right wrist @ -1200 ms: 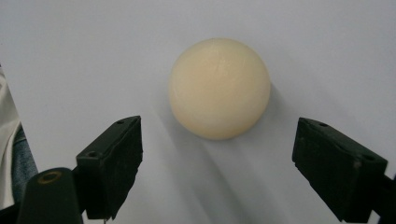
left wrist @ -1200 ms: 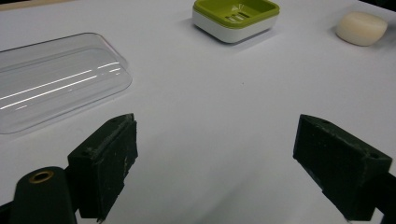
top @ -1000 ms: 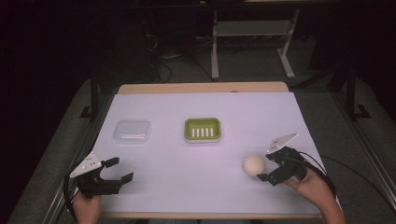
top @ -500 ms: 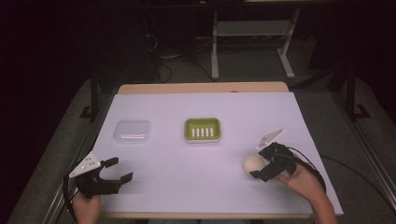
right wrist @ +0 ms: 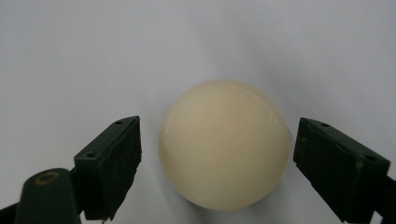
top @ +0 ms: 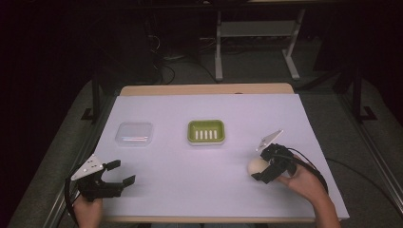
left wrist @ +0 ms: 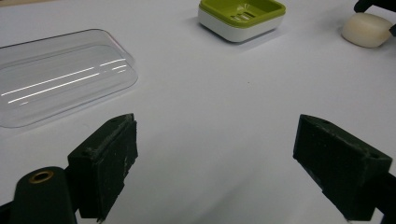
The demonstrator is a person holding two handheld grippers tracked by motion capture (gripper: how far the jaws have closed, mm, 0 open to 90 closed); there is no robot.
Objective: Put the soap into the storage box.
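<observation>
1. Right gripper (right wrist: pixel 217 163) spread wide, straddling cream soap bar (right wrist: pixel 224 144) on the table — lined up for a pinch.
2. Left gripper (left wrist: pixel 215 163) gaping, empty — clear lid (left wrist: pixel 60 77) just ahead-left, green soap dish (left wrist: pixel 242 17) farther ahead.

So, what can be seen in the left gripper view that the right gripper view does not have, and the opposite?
The left gripper view alone has the clear plastic lid and the green soap dish, with its own open jaws over bare white table cover. The right gripper view alone has its jaws standing either side of the cream soap bar, gaps still visible. Both share the soap bar, far off in the left gripper view, and the white cover.
</observation>
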